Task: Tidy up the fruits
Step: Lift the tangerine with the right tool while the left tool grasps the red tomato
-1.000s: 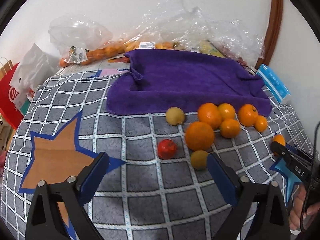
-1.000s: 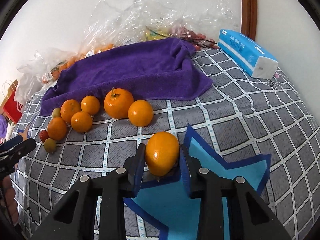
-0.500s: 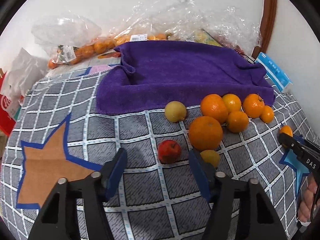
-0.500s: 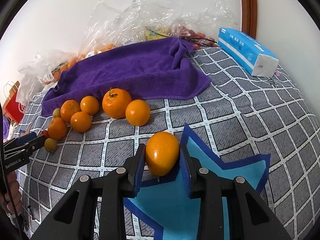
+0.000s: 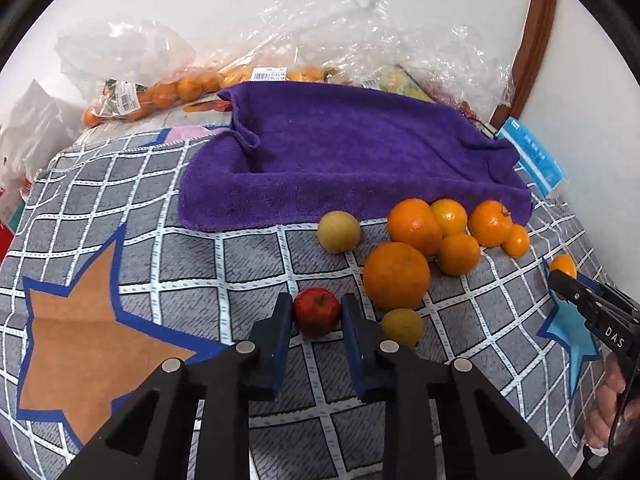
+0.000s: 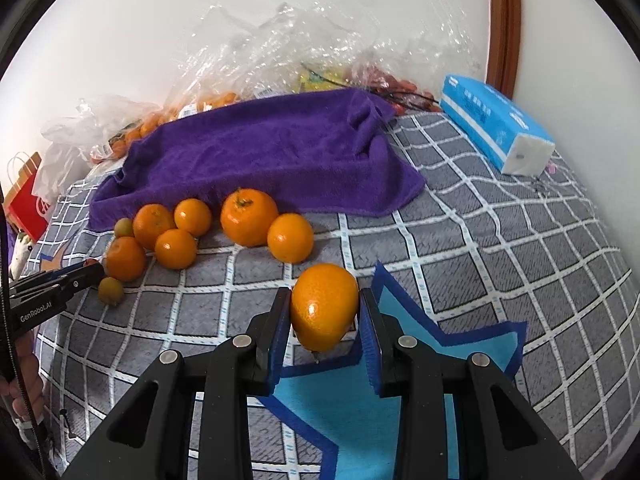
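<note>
Since the earlier frame the left gripper point(image 5: 316, 312) has come in over the small red fruit point(image 5: 317, 311), and its jaws have just been closing: wide apart then, now clamped on the fruit, one blue pad on each side. The red fruit sits on the grey checked cloth point(image 5: 248, 256), just beside a small yellow-green fruit point(image 5: 402, 326) and near a large orange point(image 5: 396, 275). Behind these, a cluster of smaller oranges point(image 5: 458, 236) lies along the front edge of the purple towel point(image 5: 352, 152), with a pale yellow fruit point(image 5: 338, 231) at the cluster's left end. An orange-brown star patch point(image 5: 76, 340) lies on the cloth, well apart to the left.

The right gripper point(image 6: 324, 312) is unchanged: jaws clenched on an orange point(image 6: 324, 306), above the near point of the blue star patch point(image 6: 400, 400). Whether the orange touches the cloth cannot be told. In the right wrist view the left gripper's tip shows at the left edge, beside the fruit cluster. A blue tissue pack point(image 6: 496, 128) lies at the far right; clear plastic bags point(image 6: 280, 56) of fruit lie behind the towel.
</note>
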